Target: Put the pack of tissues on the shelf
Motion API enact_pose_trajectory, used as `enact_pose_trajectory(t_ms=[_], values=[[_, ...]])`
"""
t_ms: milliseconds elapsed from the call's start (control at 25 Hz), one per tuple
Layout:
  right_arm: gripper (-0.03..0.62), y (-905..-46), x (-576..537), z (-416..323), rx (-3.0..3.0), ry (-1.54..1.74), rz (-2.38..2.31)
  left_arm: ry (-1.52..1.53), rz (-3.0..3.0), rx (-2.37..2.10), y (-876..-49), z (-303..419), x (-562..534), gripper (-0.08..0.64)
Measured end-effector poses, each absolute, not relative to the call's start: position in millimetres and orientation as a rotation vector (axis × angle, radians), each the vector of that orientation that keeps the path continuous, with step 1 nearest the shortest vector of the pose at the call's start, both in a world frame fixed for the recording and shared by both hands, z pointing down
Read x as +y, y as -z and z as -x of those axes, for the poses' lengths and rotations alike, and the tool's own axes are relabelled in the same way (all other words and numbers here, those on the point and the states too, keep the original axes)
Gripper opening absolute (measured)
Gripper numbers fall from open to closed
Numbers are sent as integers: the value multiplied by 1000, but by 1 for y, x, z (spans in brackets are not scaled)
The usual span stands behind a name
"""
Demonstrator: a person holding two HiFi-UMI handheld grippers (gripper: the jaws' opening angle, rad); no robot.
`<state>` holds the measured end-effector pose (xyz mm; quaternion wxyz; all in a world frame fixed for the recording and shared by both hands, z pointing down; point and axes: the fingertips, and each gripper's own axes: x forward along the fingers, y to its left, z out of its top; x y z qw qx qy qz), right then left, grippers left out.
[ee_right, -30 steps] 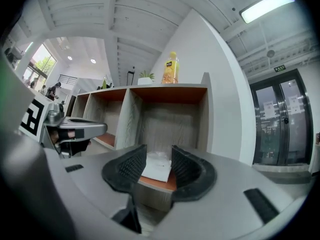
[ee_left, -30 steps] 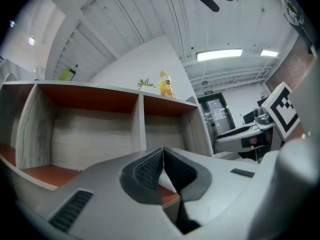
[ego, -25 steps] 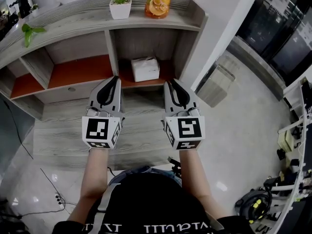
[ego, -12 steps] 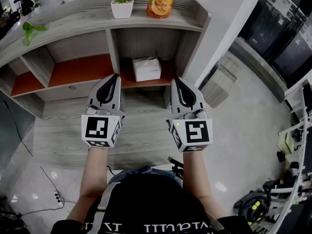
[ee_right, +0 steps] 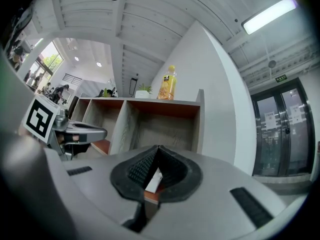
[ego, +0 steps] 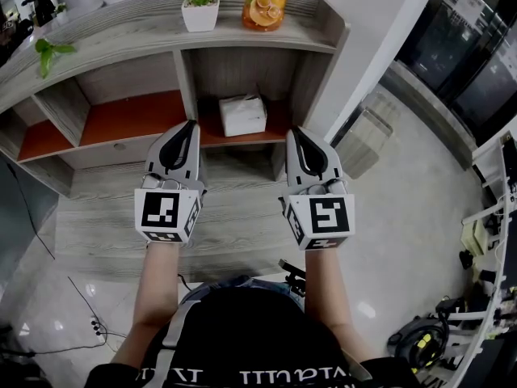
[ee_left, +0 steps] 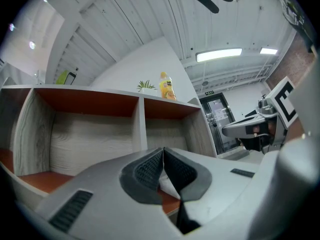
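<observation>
Pack of tissues: white, lying on the orange board in the shelf's right compartment.
Shelf: grey wood, open compartments; potted plant and orange juice bottle on top.
Left gripper: near side of the shelf, fingers pressed together, empty.
Right gripper: alongside to the right, fingers pressed together, empty.

Left gripper, fingers tip to tip, before wooden shelf, plant and orange bottle on top.
</observation>
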<state>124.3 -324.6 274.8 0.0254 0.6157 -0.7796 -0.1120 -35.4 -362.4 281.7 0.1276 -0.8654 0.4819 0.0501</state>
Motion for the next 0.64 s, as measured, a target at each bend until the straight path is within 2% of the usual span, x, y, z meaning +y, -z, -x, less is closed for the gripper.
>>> enact_pose_trajectory(t_ms=[640], values=[[15, -283, -323, -126, -2403, 303, -1882, -116, 2531, 1380, -286, 31, -360, 14]])
